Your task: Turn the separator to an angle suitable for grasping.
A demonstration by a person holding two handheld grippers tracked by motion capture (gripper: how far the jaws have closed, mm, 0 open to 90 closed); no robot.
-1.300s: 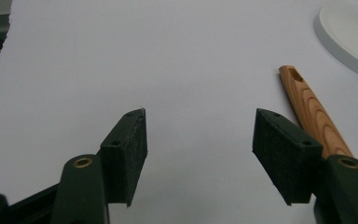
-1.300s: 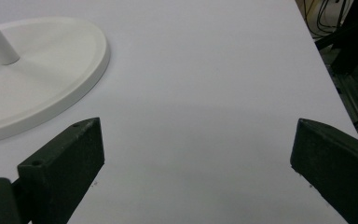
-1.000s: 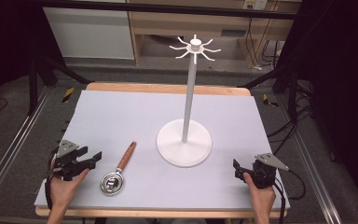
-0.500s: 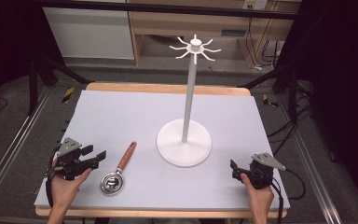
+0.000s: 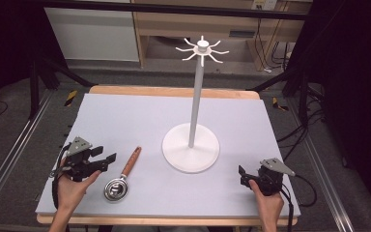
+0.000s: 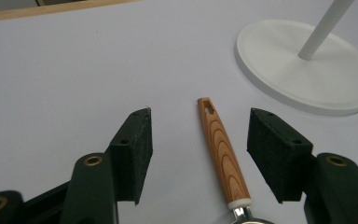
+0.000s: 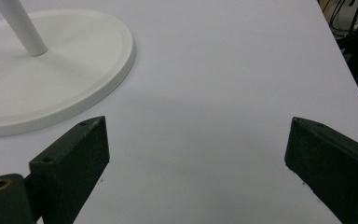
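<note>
Your left gripper [image 5: 107, 160] sits near the surface's [image 5: 140, 113] near left corner, its jaws apart with nothing pressed between them. In the left gripper view the strainer's wooden handle [image 6: 221, 150] lies on the surface in the gap between the two pads — touching neither of them. That view shows the slot at the handle's tip and the white collar where the wood meets the metal, which the high view leaves too small to make out.

The strainer [image 5: 121, 177] lies just to the right of your left gripper, close to the near edge. Its round metal bowl [image 5: 114, 189] points toward you and looks empty as far as the high view tells; its handle runs away from you toward the white stand [image 5: 191, 147].

The stand's round base rests a little right of the surface's middle, and its pole rises to a crown of curved hooks [image 5: 202, 49]. The high view shows the hooks with nothing on them; each gripper view catches the base and the foot of the pole.

Your right gripper [image 5: 242, 176] rests near the near right corner, well apart from the strainer. Its jaws stand wide apart — the right gripper view shows bare surface between them, with the stand's base [image 7: 51, 70] off to the upper left.
</note>
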